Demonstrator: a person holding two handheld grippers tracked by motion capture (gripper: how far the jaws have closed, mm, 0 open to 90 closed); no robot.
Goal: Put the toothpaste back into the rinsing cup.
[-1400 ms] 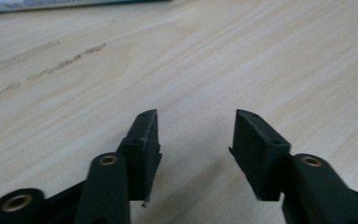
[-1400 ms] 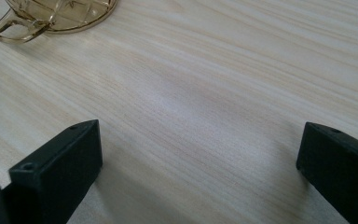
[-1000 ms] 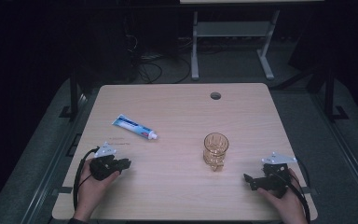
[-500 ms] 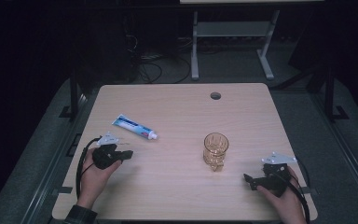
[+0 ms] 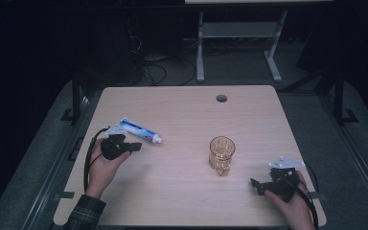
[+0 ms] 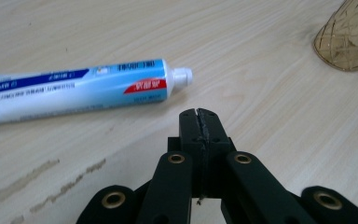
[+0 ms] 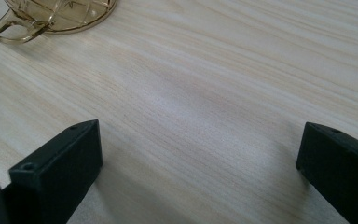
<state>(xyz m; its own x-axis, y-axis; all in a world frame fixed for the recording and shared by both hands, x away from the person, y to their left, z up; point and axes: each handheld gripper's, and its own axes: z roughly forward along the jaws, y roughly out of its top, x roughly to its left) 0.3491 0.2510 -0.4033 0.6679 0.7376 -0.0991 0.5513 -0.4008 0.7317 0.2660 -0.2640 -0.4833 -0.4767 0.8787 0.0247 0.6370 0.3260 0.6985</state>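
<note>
A blue and white toothpaste tube (image 5: pixel 138 130) lies at the table's left, its white cap pointing right. My left gripper (image 5: pixel 135 146) is just in front of the cap end, apart from it. In the left gripper view the jaws (image 6: pixel 199 115) are pressed together with nothing in them, a short way from the tube (image 6: pixel 84 87). An amber glass cup (image 5: pixel 221 154) with a handle stands upright right of centre. Near the front right corner my right gripper (image 5: pixel 259 185) rests low, pointing left. Its jaws (image 7: pixel 198 140) stand wide apart over bare wood, with the cup (image 7: pixel 60 11) ahead.
The wooden table (image 5: pixel 182 103) has a round cable hole (image 5: pixel 221 98) near its far edge. A white metal frame (image 5: pixel 235 33) and loose cables lie on the dark floor beyond. The amber cup (image 6: pixel 349 42) sits off to the left gripper's right.
My left gripper has moved forward and slightly right, up to the tube's cap end. The right gripper, the tube and the cup have stayed put.
</note>
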